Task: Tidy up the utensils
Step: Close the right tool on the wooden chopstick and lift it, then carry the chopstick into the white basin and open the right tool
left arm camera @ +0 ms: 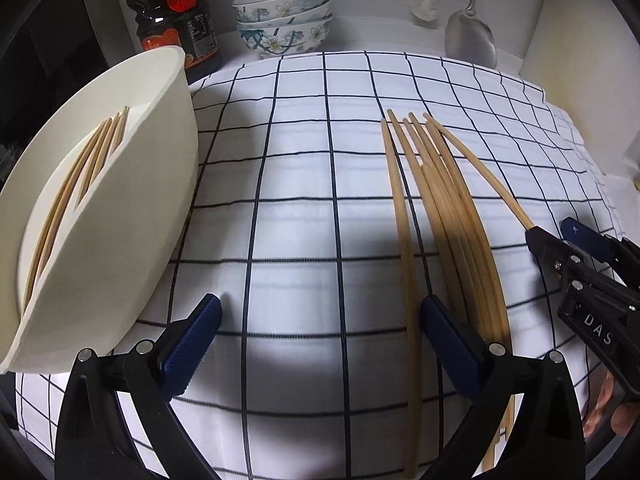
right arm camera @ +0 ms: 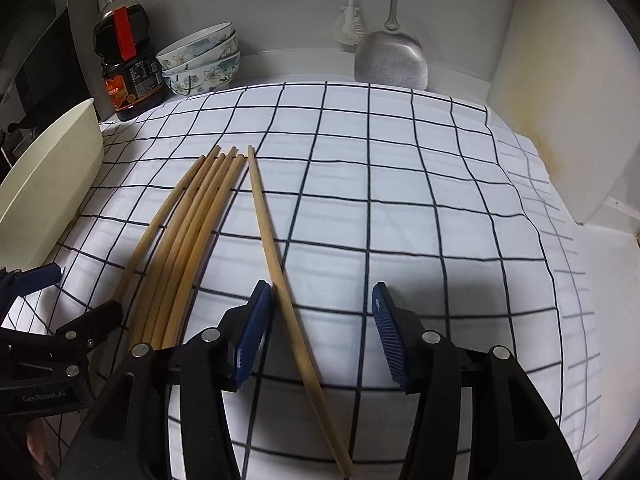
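Left gripper (left arm camera: 320, 344): nearest the left wrist camera, jaws wide apart, nothing between the blue pads; its right finger (left arm camera: 448, 344) sits between the lone chopstick and the bunch.
Right gripper (right arm camera: 320, 328): jaws about half apart, gripping nothing; one chopstick (right arm camera: 280, 264) passes just beside the left pad (right arm camera: 252, 336), whether touching I cannot tell.
Chopsticks on the cloth (left arm camera: 444, 200): a loose bunch lying flat, fanned at the far ends, with one chopstick slightly apart on each side.
Single chopstick by left gripper (left arm camera: 404, 232): runs alongside the bunch, just left of it in the left wrist view.
Chopsticks in the tub (left arm camera: 76, 184): several already lie inside, side by side.
Tub (left arm camera: 120, 240): cream-coloured, long, at the left edge of the cloth, beside the left gripper.
Cloth (right arm camera: 400, 200): white with a dark grid, under everything.
Bowls (left arm camera: 284, 16): three flowered bowls stacked at the back wall.
Bottle (left arm camera: 172, 20): dark sauce bottle with red handle, left of the bowls.
Spatula (right arm camera: 392, 60): metal, hanging at the back wall, blade near the cloth's far edge.
Brush (right arm camera: 350, 28): white, hanging left of the spatula.
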The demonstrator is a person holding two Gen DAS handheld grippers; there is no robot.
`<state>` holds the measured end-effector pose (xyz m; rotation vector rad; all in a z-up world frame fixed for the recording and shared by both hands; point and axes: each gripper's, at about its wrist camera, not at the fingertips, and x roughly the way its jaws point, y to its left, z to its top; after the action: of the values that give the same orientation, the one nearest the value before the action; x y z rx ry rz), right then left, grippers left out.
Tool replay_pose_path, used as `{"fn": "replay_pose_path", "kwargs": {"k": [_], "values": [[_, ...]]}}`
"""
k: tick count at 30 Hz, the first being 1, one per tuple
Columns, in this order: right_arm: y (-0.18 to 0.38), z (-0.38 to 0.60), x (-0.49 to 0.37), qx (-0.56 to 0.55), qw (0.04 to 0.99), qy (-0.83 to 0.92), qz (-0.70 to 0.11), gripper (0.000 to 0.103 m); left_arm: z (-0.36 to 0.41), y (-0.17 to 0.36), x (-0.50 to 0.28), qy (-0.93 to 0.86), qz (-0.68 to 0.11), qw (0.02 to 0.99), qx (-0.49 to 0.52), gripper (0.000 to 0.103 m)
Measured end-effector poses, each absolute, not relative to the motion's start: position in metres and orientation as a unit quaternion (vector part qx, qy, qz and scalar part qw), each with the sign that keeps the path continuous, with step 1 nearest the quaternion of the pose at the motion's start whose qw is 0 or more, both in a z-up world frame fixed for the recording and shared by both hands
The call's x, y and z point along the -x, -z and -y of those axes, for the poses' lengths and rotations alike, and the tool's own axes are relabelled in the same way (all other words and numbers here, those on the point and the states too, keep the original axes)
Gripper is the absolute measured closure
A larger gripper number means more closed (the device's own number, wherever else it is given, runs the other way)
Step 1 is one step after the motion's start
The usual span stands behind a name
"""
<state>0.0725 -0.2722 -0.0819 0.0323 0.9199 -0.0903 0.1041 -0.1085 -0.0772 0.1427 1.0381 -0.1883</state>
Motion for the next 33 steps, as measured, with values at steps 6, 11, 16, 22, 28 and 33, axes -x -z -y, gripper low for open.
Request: {"fn": "replay_pose_path", "kwargs": {"k": [6, 11, 16, 22, 28, 33], "values": [[0.082, 0.265, -0.081, -0.005, 0.900, 0.027, -0.434, 0.065, 0.113, 0.076, -0.106, 0.102, -0.478, 0.869, -0.070, 0.016], [0.081, 0.249, -0.085, 0.026, 0.901, 0.020, -0.432, 0.091, 0.121, 0.071, -0.100, 0.122, -0.463, 0.875, -0.070, 0.051], [0.082, 0.243, -0.081, 0.031, 0.902, 0.019, -0.430, 0.097, 0.121, 0.069, -0.095, 0.136, -0.458, 0.877, -0.051, 0.096], [0.078, 0.265, -0.075, -0.050, 0.902, 0.011, -0.429, 0.097, 0.115, 0.066, -0.090, 0.158, -0.467, 0.870, -0.026, 0.096], [0.062, 0.273, -0.066, -0.099, 0.908, -0.001, -0.407, 0.097, 0.105, 0.048, -0.069, 0.181, -0.453, 0.873, -0.018, 0.096], [0.034, 0.268, -0.052, -0.122, 0.919, -0.012, -0.374, 0.097, 0.083, 0.015, -0.052, 0.212, -0.419, 0.883, 0.001, 0.096]]}}
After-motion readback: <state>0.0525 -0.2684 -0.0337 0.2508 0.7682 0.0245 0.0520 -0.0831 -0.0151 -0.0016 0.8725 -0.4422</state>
